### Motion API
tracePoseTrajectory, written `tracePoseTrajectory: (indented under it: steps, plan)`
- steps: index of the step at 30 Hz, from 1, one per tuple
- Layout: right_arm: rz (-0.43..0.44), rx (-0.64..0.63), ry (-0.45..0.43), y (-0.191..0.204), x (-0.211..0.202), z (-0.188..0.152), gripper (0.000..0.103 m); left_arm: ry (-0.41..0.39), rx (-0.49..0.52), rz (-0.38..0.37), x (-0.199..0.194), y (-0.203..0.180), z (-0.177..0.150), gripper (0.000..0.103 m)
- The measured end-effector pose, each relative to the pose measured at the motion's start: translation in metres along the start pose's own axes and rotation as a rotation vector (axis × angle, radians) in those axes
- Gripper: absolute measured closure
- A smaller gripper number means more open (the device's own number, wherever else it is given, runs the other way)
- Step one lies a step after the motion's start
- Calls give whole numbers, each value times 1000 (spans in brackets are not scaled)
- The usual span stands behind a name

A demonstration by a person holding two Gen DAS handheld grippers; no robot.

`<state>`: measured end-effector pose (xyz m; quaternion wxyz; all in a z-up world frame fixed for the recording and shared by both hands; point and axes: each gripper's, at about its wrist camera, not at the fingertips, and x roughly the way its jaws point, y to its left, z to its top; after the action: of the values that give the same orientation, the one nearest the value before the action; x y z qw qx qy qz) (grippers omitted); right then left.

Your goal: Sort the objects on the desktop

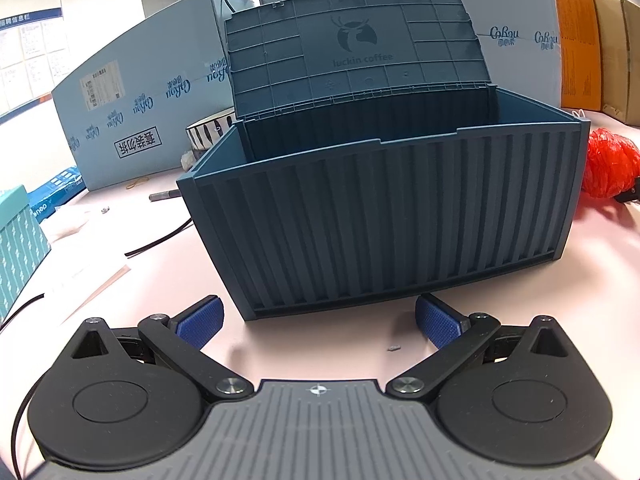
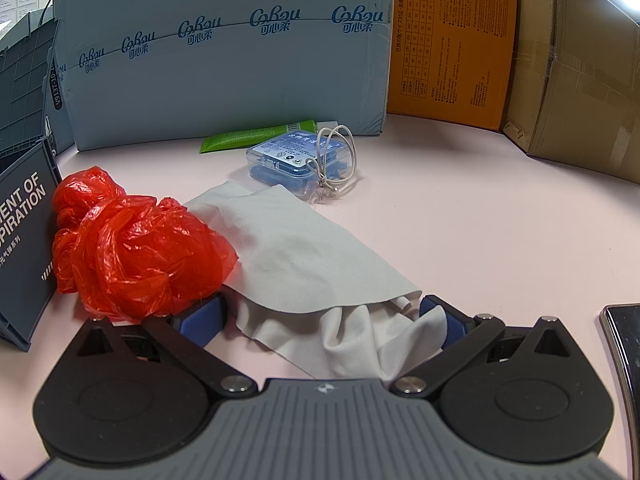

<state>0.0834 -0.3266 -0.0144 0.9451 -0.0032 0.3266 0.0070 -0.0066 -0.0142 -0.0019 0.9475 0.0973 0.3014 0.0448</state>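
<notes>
A dark blue container-shaped storage box (image 1: 384, 208) stands on the pink table with its lid (image 1: 356, 52) swung up at the back. My left gripper (image 1: 318, 320) is open just in front of the box's near wall, holding nothing. In the right wrist view a grey cloth (image 2: 304, 256) lies flat, its near crumpled edge between my right gripper's (image 2: 324, 320) open fingers. A crumpled red plastic bag (image 2: 136, 244) sits to the cloth's left, touching the box's end (image 2: 24, 240). Farther back lie a clear blue plastic case (image 2: 296, 156) with a white cord loop (image 2: 336, 156) and a green tube (image 2: 256, 136).
Light blue cartons (image 2: 224, 60) wall off the back of the table, with an orange box (image 2: 452, 40) and a brown carton (image 2: 576, 72) at the right. A striped bowl (image 1: 210, 130), black cable (image 1: 160, 238) and teal box (image 1: 18, 244) lie left of the storage box. A dark flat edge (image 2: 624, 344) shows at right.
</notes>
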Motion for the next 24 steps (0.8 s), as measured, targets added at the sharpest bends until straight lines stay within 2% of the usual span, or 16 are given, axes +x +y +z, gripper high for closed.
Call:
tracePoseTrajectory:
  steps: [7, 16, 24]
  plan:
    - [0, 0, 0, 0, 0, 0, 0, 1, -5, -4, 0, 2, 0, 0]
    - [0, 0, 0, 0, 0, 0, 0, 42, -78, -59, 6, 14, 1, 0]
    - [0, 0, 0, 0, -1, 0, 0, 39, -74, -56, 7, 16, 0, 0]
